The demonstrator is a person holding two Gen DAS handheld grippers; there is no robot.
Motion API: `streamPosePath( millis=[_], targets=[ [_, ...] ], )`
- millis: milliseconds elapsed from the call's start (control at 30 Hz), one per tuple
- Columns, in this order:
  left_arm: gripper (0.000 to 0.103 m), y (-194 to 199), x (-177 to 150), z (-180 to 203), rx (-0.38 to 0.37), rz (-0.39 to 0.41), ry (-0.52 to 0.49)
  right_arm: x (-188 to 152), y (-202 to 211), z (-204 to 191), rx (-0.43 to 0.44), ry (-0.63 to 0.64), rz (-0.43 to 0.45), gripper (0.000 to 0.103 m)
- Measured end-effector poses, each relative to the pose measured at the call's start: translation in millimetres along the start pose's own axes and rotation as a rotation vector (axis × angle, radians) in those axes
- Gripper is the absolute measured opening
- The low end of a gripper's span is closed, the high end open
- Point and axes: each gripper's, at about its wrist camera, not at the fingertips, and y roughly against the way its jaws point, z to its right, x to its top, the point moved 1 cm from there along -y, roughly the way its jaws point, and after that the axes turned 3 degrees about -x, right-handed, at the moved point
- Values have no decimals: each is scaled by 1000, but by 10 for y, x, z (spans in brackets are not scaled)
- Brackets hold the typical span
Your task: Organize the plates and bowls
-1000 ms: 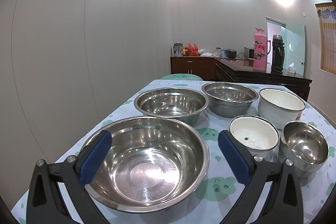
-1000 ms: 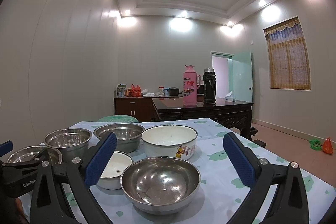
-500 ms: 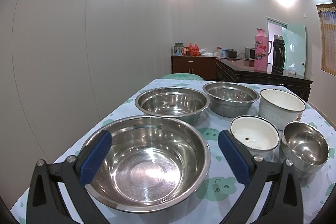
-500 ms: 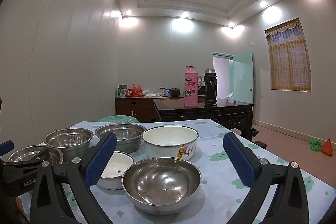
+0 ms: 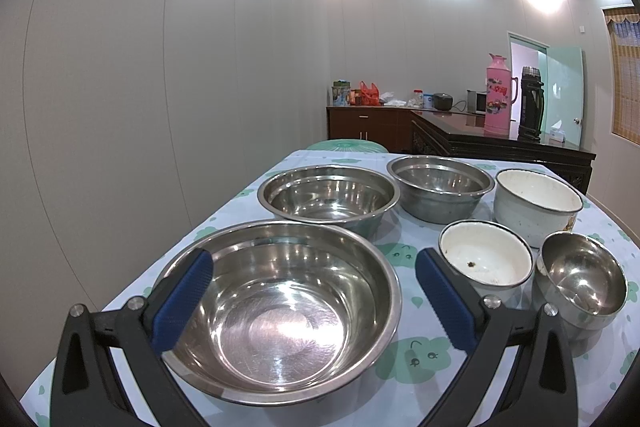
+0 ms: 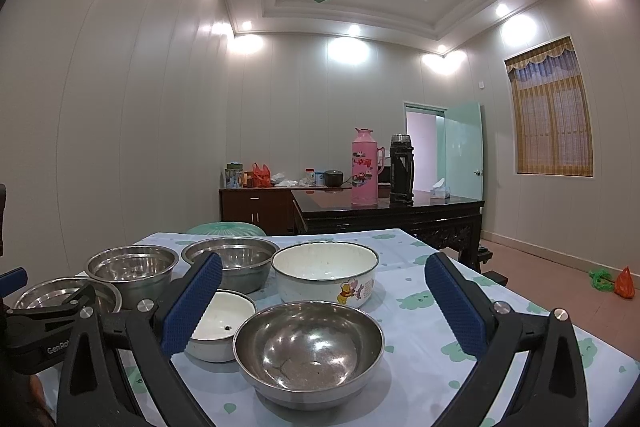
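Observation:
Several bowls stand on a table with a flowered cloth (image 5: 420, 359). My left gripper (image 5: 314, 279) is open and empty over the near side of the largest steel bowl (image 5: 280, 311). Behind it stand two more steel bowls (image 5: 328, 197) (image 5: 440, 185). To the right are a big white enamel bowl (image 5: 536, 201), a small white bowl (image 5: 486, 261) and a small steel bowl (image 5: 580, 279). My right gripper (image 6: 324, 287) is open and empty above the small steel bowl (image 6: 308, 347), in front of the big white bowl (image 6: 324, 277). The left gripper shows at the right wrist view's left edge (image 6: 48, 315).
A wall runs close along the table's left side. A dark wooden desk (image 6: 388, 215) with a pink thermos (image 6: 365, 173) and a black flask (image 6: 401, 169) stands beyond the table. A green stool top (image 6: 226, 229) sits at the table's far edge.

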Motion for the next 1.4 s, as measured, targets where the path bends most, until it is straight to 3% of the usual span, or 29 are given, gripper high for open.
streamPosePath(
  millis=[1000,1133,1200,1300,1400],
  targets=[
    [103,20,-13,6,6,-21,-20,-41,-43,1,4,-12,-19,102],
    [103,113,18,-34,-52,-45,-18,-10,19,142,34,-63,5,102],
    [103,172,53,8,-92,-48,-49,42,9,205,21,-11,-12,102],
    [103,210,104,151,-140,-61,-98,98,-81,416,-9,46,-85,102],
    [101,216,124,344,-237,-104,-108,96,-191,662,-10,39,-178,102]
  ],
)
